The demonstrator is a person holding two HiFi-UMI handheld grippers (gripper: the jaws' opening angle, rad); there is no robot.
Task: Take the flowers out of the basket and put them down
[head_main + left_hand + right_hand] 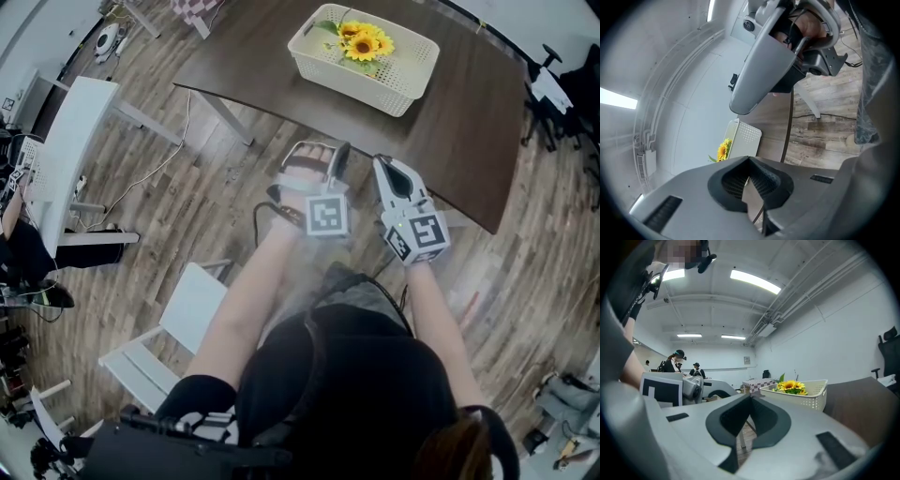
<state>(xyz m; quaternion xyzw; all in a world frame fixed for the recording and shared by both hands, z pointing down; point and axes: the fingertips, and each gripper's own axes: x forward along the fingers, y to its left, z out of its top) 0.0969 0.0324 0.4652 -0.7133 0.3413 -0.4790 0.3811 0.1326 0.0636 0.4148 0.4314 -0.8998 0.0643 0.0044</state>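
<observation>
Left gripper (749,160) and right gripper (751,397): jaws pressed together, empty. Sunflowers (364,43) lie in the white basket (409,86) on the table (469,127).

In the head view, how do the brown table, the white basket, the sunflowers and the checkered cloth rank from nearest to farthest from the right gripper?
1. brown table, its edge just ahead of the right gripper.
2. white basket, on the table's far part.
3. sunflowers, inside the basket, toward its far side.
4. checkered cloth, beyond the table, upper left.
</observation>
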